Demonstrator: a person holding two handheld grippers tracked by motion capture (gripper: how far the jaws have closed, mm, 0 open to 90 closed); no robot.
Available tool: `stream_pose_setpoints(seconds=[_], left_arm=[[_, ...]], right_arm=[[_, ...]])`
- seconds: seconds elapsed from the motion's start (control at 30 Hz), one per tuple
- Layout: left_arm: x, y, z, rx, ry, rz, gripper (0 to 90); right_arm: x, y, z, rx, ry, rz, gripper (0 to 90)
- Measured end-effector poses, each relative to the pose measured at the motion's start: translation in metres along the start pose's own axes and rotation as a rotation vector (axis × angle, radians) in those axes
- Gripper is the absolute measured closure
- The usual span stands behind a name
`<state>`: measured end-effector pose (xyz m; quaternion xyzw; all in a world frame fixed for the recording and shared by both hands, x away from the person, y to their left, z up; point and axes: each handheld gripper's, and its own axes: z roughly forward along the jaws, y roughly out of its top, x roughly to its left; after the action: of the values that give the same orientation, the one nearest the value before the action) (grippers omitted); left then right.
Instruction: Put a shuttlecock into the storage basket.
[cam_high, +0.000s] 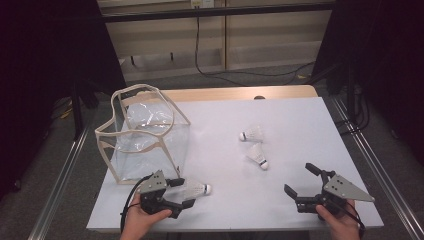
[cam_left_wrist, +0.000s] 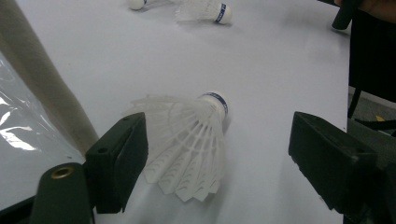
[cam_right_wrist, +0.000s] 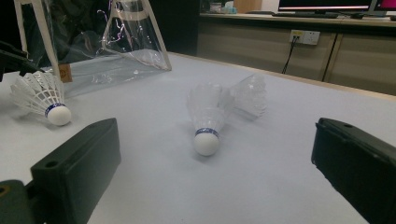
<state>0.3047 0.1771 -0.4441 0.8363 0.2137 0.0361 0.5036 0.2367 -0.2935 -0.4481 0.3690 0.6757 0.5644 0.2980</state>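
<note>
The left gripper (cam_high: 186, 192) rests low on the near left of the table, its jaws apart around the feather skirt of a white shuttlecock (cam_left_wrist: 189, 142). One jaw sits just beside the skirt and the other stands well clear, so nothing is clamped. This shuttlecock lies on its side, cork pointing away from the gripper, with a dark blue band around the cork; tiny white lettering on the band is too small to read.

The right gripper (cam_high: 303, 180) sits at the near right, jaws wide apart and holding nothing.

Between the grippers and farther back lie two more shuttlecocks. The nearer shuttlecock (cam_high: 258, 155) and the farther shuttlecock (cam_high: 251, 134) are close together, each with the same blue band.

At the left stands a clear plastic bag (cam_high: 145, 135) with cream fabric trim, open at the top. A small brown tag shows on it in the right gripper view, its writing unreadable.

The white tabletop (cam_high: 280, 115) has a wooden strip along its far edge. Beyond are grey floor, black cables and pale cabinets with a wall socket (cam_right_wrist: 304, 37).
</note>
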Motion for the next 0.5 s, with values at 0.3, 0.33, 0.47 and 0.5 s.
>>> stream_pose_setpoints(seconds=[0.3, 0.33, 0.47, 0.5], left_arm=[[0.0013, -0.0001, 0.0027, 0.022, 0.003, -0.026, 31.0], [0.0015, -0.0001, 0.0031, 0.023, 0.001, -0.024, 31.9], [0.0024, 0.0001, 0.0034, 0.023, 0.015, -0.029, 35.7], [0.003, 0.0002, 0.0031, 0.022, 0.019, -0.027, 36.9]], right_arm=[[0.0, 0.0001, 0.0003, -0.005, 0.001, -0.003, 1.1], [0.0, 0.0002, 0.0001, -0.003, 0.001, -0.003, 1.1], [0.0001, 0.0002, 0.0002, -0.005, 0.001, -0.003, 1.1], [0.0, 0.0002, 0.0002, -0.006, 0.001, -0.005, 1.1]])
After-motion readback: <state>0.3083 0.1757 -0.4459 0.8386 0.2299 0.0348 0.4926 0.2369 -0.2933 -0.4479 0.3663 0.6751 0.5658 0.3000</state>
